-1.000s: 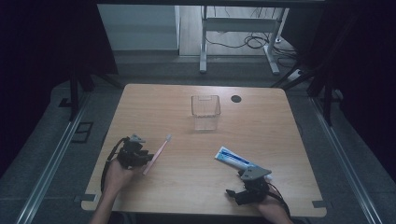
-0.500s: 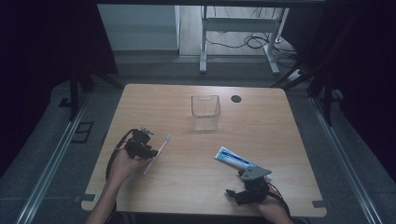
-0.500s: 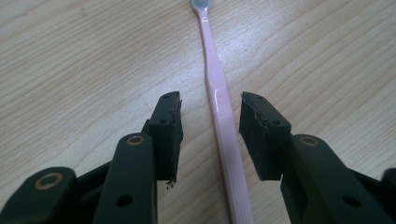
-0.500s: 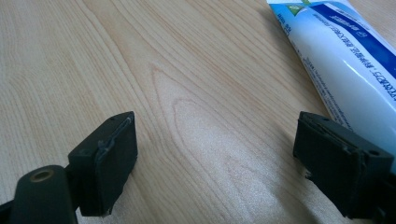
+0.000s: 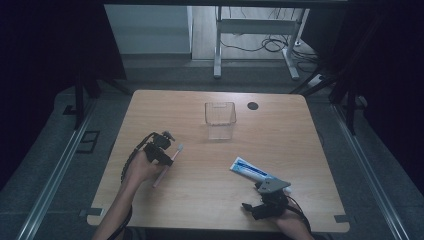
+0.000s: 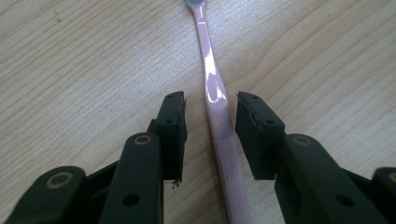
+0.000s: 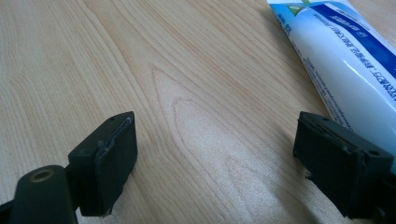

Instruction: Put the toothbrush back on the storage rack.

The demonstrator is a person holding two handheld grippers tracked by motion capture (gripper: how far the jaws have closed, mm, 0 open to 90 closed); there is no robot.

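The table (image 5: pixel 200 200) is a light wooden one with a clear grain, and it carries few things. Near its far middle stands a clear cup (image 5: pixel 220 120), square in shape and upright. On the right side, closer to the person, lies a tube (image 5: pixel 252 170), white with blue print, flat on the wood.

The toothbrush (image 6: pixel 212 88) is the thing in hand. It is pale pink and glossy, with bright reflections along its thin neck. The neck widens toward the handle, and the handle has fine ribs along its length. The head, at the far end, looks grey-blue, but it is cut by the picture edge in the left gripper view. In the high view the toothbrush (image 5: pixel 167 167) lies flat on the left part of the table, its head pointing away from the person, well apart from the cup and the tube.

The left tongs (image 6: pixel 210 121) stand around the toothbrush, one jaw on each side of it where the neck meets the handle. Their jaws have just been closing, but a small gap shows on both sides, so the pads do not press on it.

The right tongs (image 7: pixel 215 154) are wide, with bare wood between the jaws. The tube lies just beside their right jaw.
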